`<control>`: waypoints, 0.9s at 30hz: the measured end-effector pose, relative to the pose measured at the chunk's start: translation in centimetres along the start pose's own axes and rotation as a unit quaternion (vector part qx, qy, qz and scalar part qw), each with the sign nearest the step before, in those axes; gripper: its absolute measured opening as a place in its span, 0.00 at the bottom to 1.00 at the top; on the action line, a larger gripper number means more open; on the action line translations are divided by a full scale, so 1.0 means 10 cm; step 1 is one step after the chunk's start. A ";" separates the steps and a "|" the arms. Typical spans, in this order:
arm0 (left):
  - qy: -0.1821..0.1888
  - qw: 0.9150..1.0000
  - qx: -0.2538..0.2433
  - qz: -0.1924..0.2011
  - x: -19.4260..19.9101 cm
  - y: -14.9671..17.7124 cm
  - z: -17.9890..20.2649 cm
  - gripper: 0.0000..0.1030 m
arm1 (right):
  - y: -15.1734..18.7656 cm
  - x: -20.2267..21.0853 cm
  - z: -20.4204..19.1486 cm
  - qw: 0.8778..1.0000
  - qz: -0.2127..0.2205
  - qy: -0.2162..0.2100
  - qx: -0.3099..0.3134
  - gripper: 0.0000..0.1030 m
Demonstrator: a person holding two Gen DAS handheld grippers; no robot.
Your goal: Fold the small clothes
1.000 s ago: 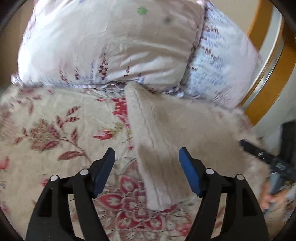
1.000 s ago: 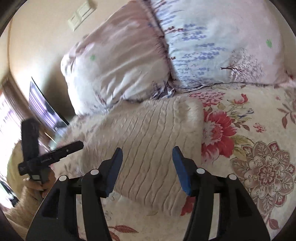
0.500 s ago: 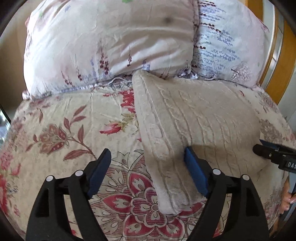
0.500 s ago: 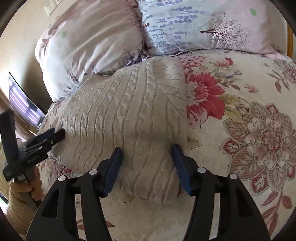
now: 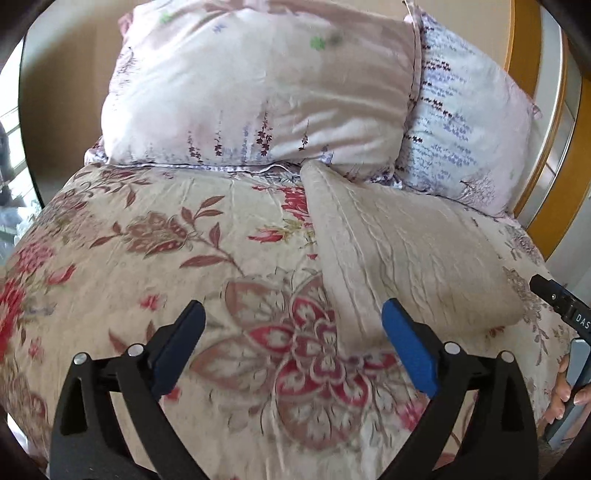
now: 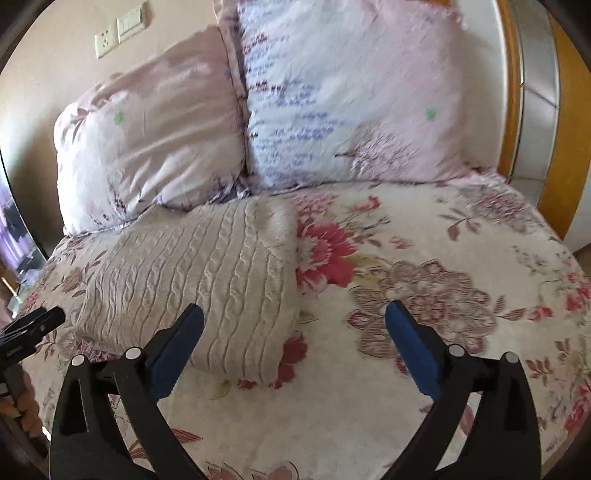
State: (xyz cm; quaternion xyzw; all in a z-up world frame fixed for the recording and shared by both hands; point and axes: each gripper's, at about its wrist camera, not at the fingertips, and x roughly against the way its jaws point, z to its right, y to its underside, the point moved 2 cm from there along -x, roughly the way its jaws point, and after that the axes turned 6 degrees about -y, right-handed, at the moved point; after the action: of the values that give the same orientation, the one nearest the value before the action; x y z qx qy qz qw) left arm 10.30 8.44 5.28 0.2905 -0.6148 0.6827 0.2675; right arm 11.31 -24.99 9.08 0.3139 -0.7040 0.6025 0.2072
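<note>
A folded beige cable-knit sweater (image 5: 402,254) lies flat on the floral bedspread (image 5: 147,266), its far end against the pillows. In the left wrist view my left gripper (image 5: 291,343) is open and empty, just left of the sweater's near corner. In the right wrist view the sweater (image 6: 195,284) lies at centre left, and my right gripper (image 6: 293,343) is open and empty, to the right of its near edge. The tip of the right gripper shows at the right edge of the left wrist view (image 5: 561,302).
Two floral pillows (image 5: 258,88) (image 6: 354,99) lean against the wooden headboard (image 6: 554,122). The bedspread (image 6: 443,295) extends to the right of the sweater. A wall socket (image 6: 118,29) is at the upper left. The bed's left edge drops off near a screen (image 6: 14,236).
Both grippers have pulled back from the sweater and opened wider. The sweater now lies flat and free; the left gripper shifted left, the right gripper shifted right.
</note>
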 end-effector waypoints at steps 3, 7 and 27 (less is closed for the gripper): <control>-0.011 1.000 0.000 0.000 0.09 0.07 0.03 0.98 | 0.04 0.09 -0.06 1.000 0.007 0.018 0.002 0.99; -0.026 0.999 -0.026 -0.002 0.16 0.17 0.17 0.98 | 0.17 0.12 -0.19 1.000 -0.013 0.000 0.003 0.99; -0.061 0.990 -0.086 -0.091 -0.21 0.49 0.51 0.98 | 0.60 -0.24 -0.55 0.995 -0.097 0.016 0.034 0.99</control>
State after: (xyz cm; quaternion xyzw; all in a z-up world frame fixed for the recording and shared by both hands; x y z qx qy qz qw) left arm 8.53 2.84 0.75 0.3625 -0.6575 0.5807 0.3147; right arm 8.45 -18.65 4.23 0.3775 -0.6462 0.6079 0.2652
